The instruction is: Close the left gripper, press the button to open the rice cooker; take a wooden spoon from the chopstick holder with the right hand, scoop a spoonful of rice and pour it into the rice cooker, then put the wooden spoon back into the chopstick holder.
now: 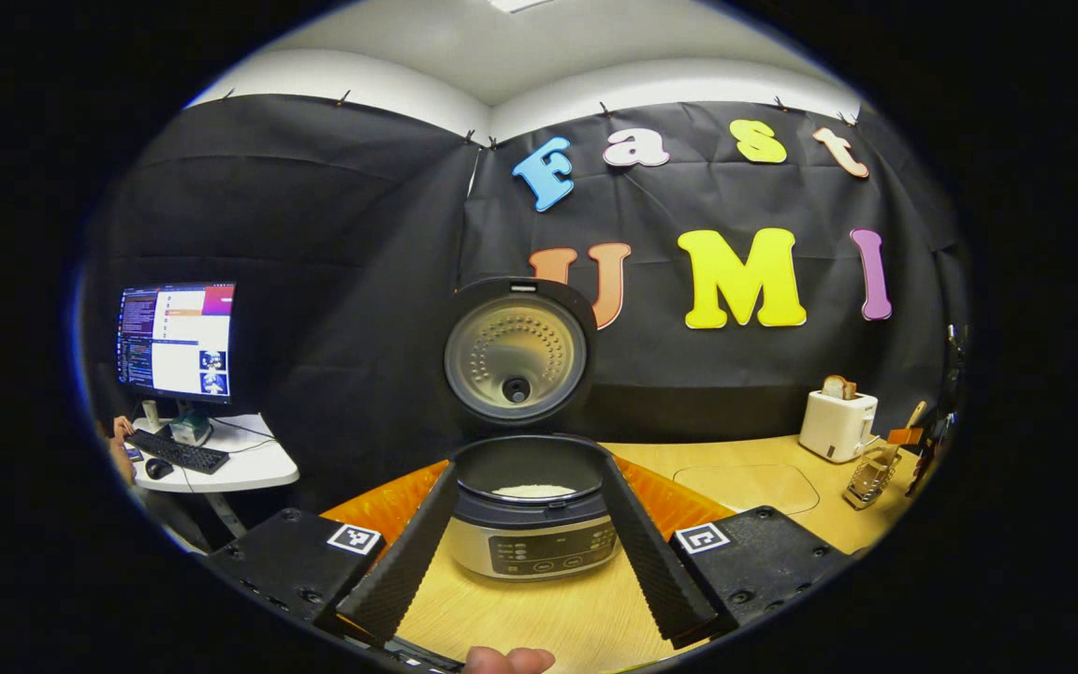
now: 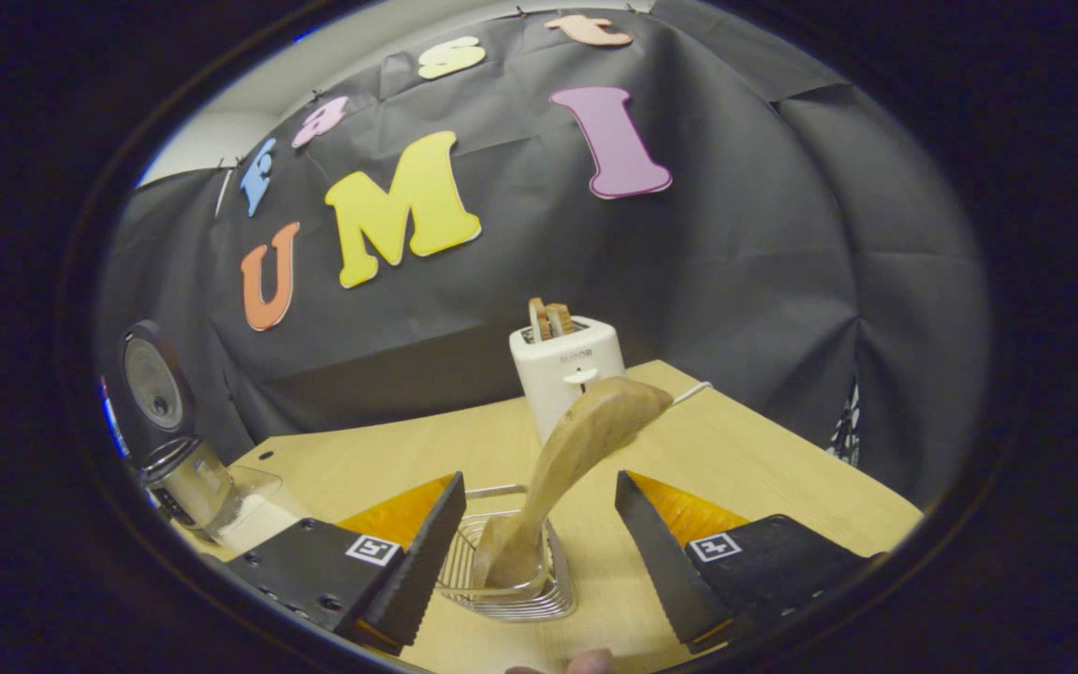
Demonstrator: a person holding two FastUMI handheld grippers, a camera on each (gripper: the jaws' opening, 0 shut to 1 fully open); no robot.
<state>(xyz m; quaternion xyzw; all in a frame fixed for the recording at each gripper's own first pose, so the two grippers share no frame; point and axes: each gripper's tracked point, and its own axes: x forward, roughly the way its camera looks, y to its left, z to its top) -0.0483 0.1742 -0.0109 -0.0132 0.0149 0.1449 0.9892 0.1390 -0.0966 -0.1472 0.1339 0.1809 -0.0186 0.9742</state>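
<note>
The rice cooker (image 1: 539,548) stands with its lid (image 1: 516,356) raised, and white rice (image 1: 532,490) lies in the pot. My left gripper (image 1: 530,466) is open, its fingers spread to either side of the cooker's front without touching it. In the right gripper view the wooden spoon (image 2: 586,440) stands bowl-up in the wire chopstick holder (image 2: 511,576). My right gripper (image 2: 539,482) is open around the spoon, apart from it on both sides. The holder (image 1: 869,476) with the spoon (image 1: 911,417) also appears at the far right of the left gripper view.
A white toaster (image 2: 565,370) with bread stands just behind the holder on the wooden table (image 2: 745,468). A clear container of rice (image 2: 254,520) sits beside the open cooker (image 2: 185,477). To the left, a side desk (image 1: 240,463) carries a monitor (image 1: 176,342) and a keyboard (image 1: 179,453).
</note>
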